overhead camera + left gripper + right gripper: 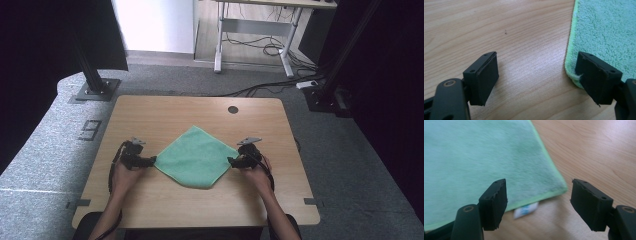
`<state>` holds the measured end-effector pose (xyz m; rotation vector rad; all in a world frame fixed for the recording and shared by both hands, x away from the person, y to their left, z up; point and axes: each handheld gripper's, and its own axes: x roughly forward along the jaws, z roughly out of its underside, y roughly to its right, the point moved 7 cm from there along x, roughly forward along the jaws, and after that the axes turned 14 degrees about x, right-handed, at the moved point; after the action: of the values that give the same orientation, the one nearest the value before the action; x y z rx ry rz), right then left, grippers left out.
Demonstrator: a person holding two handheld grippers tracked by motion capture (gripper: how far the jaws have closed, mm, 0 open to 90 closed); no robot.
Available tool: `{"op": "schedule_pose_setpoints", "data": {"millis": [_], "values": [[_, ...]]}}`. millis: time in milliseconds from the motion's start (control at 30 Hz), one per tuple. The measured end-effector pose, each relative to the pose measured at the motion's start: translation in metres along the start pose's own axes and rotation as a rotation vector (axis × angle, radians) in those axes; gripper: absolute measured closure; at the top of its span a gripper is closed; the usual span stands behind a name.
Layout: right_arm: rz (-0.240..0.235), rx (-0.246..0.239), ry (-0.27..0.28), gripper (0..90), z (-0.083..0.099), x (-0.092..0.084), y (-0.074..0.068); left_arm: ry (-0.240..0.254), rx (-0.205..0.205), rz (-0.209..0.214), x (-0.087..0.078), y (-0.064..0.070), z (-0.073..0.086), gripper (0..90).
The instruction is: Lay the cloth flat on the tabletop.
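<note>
I have both grippers low on the table [150, 112], one at each side corner of the green cloth [196, 158], which lies flat as a diamond between them.

My left gripper [148, 161] sits with its jaws spread and nothing pinched. In the left gripper view the cloth's [604, 32] rounded corner lies just at the inner face of one jaw, a loose thread touching the pad, while the other jaw stands over bare wood, well apart from the fabric. The gap between the jaws is mostly bare table [519, 37].

My right gripper [233, 161] is likewise spread, gripping nothing. In the right gripper view the cloth [484, 157] lies ahead of the jaws and its corner falls in the gap between them; one jaw stands over the hem, the other over the wood beside the corner. A small white label [526, 210] pokes out from under the hem between the jaws. That view is slightly blurred.
</note>
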<state>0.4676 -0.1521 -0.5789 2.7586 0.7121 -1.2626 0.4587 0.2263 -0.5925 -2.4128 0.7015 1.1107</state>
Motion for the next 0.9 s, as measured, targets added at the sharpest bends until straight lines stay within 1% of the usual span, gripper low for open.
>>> {"op": "schedule_pose_setpoints", "data": {"millis": [67,133,200,267,333,400,433,467,500,567,600,633,767,800,833,900], "values": [[-0.016,0.000,0.007,27.1,0.001,-0.005,-0.007,0.000,0.004,0.008,-0.001,0.002,0.001,19.3],[-0.026,0.000,0.000,25.5,0.005,-0.005,-0.014,-0.006,0.017,0.014,-0.003,0.006,0.002,19.2],[-0.020,-0.013,-0.021,24.7,0.010,-0.001,-0.018,-0.008,0.027,0.021,-0.005,0.010,0.003,19.2],[-0.002,-0.025,-0.041,24.5,0.012,0.004,-0.018,-0.012,0.040,0.032,-0.007,0.014,0.004,19.3],[0.026,-0.036,-0.056,23.1,0.013,0.010,-0.014,-0.014,0.049,0.043,-0.009,0.018,0.005,19.3],[0.019,-0.012,-0.052,23.1,0.010,0.013,-0.009,-0.008,0.059,0.057,-0.009,0.025,0.006,19.3],[0.019,-0.012,-0.052,23.1,0.010,0.013,-0.009,-0.008,0.059,0.057,-0.009,0.025,0.006,19.2],[0.025,-0.008,-0.047,23.1,0.008,0.014,-0.005,-0.005,0.067,0.063,-0.010,0.028,0.005,19.2],[0.032,0.003,-0.043,22.7,0.004,0.017,0.001,-0.004,0.081,0.071,-0.010,0.035,0.005,19.2],[0.039,0.012,-0.039,22.2,0.000,0.020,0.006,0.001,0.098,0.083,-0.011,0.042,0.005,19.2],[0.039,0.012,-0.039,22.2,0.000,0.020,0.006,0.001,0.098,0.083,-0.011,0.042,0.005,19.2],[0.043,0.018,-0.034,22.1,-0.006,0.024,0.012,0.006,0.110,0.092,-0.013,0.049,0.005,19.2],[0.062,0.029,-0.028,21.9,-0.016,0.032,0.022,0.014,0.139,0.114,-0.015,0.063,0.006,19.1],[0.069,0.028,-0.026,22.0,-0.019,0.033,0.023,0.014,0.139,0.114,-0.015,0.063,0.006,19.1],[0.075,0.028,-0.026,22.0,-0.022,0.035,0.025,0.020,0.153,0.123,-0.016,0.070,0.005,19.1],[0.088,0.023,-0.022,22.1,-0.027,0.039,0.027,0.025,0.168,0.134,-0.015,0.078,0.003,19.1]]}}
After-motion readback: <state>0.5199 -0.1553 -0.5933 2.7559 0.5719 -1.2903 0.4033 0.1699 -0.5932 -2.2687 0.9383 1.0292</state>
